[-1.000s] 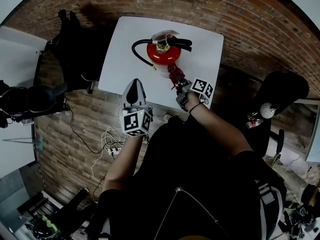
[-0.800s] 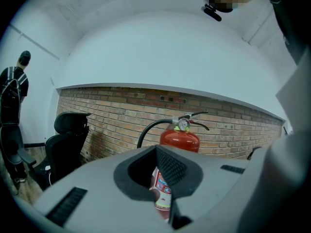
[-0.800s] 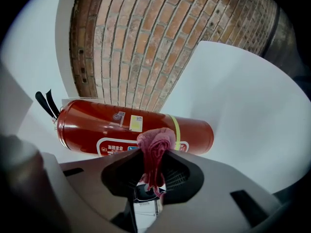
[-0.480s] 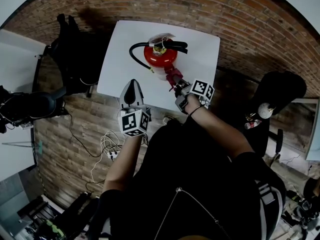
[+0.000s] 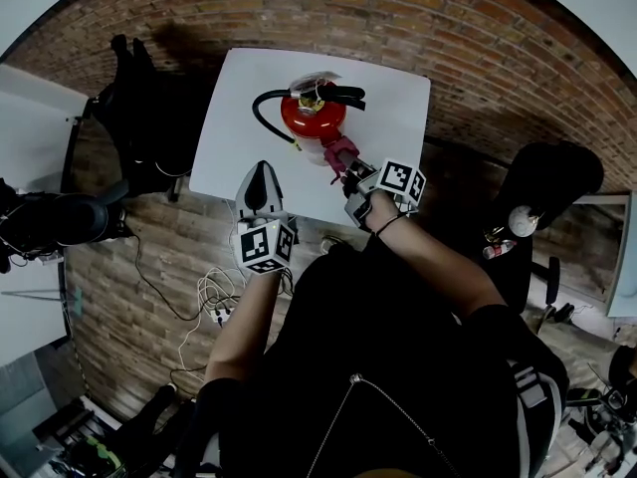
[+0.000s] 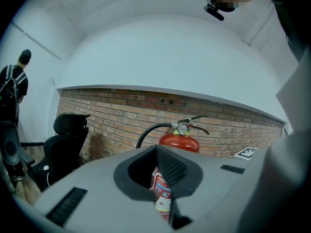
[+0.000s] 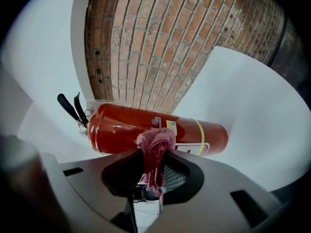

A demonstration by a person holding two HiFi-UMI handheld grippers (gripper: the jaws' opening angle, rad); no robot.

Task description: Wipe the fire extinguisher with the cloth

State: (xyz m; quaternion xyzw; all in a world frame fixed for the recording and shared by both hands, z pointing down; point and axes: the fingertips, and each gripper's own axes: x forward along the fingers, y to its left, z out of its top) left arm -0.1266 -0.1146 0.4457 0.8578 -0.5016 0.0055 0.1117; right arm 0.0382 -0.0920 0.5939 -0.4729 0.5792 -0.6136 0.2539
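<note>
A red fire extinguisher (image 5: pixel 314 118) with a black hose and handle stands on the white table (image 5: pixel 234 127). My right gripper (image 5: pixel 348 163) is shut on a bunched pink-red cloth (image 5: pixel 341 151), which is pressed on the cylinder's near side. In the right gripper view the cloth (image 7: pixel 155 152) sticks out of the right gripper (image 7: pixel 154 154) against the red extinguisher (image 7: pixel 121 127), beside its label. My left gripper (image 5: pixel 263 171) hovers shut and empty over the table's near edge, left of the cylinder. In its own view the left gripper (image 6: pixel 158 152) points at the extinguisher (image 6: pixel 179 141).
A black office chair (image 5: pixel 149 98) stands left of the table and another (image 5: pixel 557 177) to its right. Cables and a power strip (image 5: pixel 214 287) lie on the floor below the table's near edge. A brick wall (image 6: pixel 112 115) is behind the table. A person (image 6: pixel 12 81) stands far left.
The right gripper with the cloth has slid a little up along the extinguisher's side. The left gripper has kept its place beside the cylinder.
</note>
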